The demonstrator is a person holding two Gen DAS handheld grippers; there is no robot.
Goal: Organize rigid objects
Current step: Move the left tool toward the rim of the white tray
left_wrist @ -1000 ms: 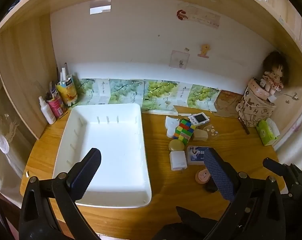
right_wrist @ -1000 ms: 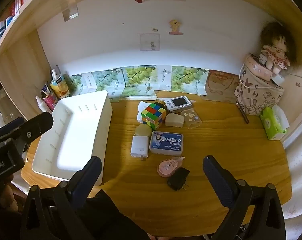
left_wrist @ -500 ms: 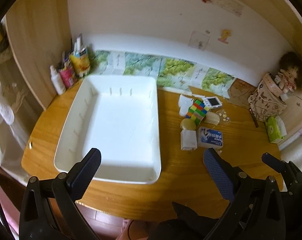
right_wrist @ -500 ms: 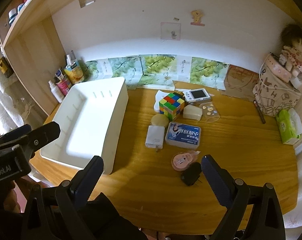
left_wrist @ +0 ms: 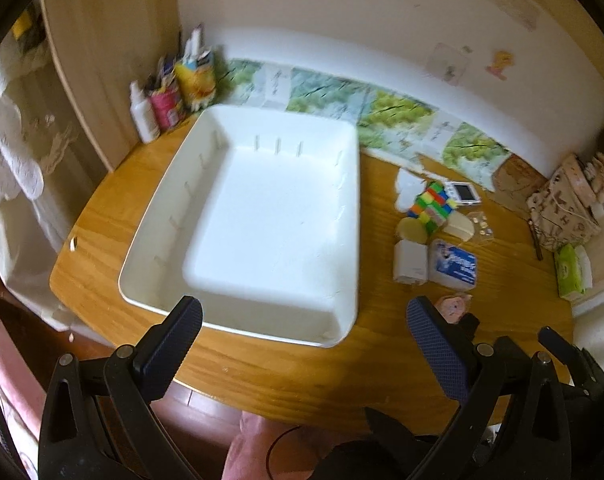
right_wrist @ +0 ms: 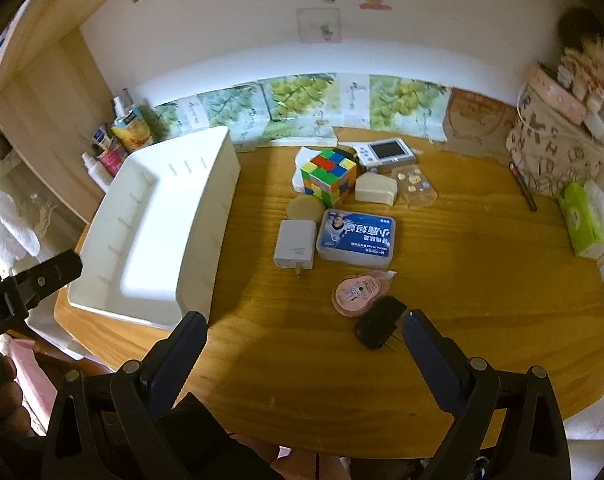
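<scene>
Grippers are both hanging released at the desk's near edge: the left gripper (left_wrist: 303, 322) over the white tray (left_wrist: 262, 216), the right gripper (right_wrist: 303, 330) beside the black plug (right_wrist: 377, 322), near the cube (right_wrist: 327, 176).

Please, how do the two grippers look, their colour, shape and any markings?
Both grippers, left gripper and right gripper, are black frames with round rivets. Each carries two long flat fingers faced with dark blue textured pads. White lettering shows on the left one's body in the right wrist view.
</scene>
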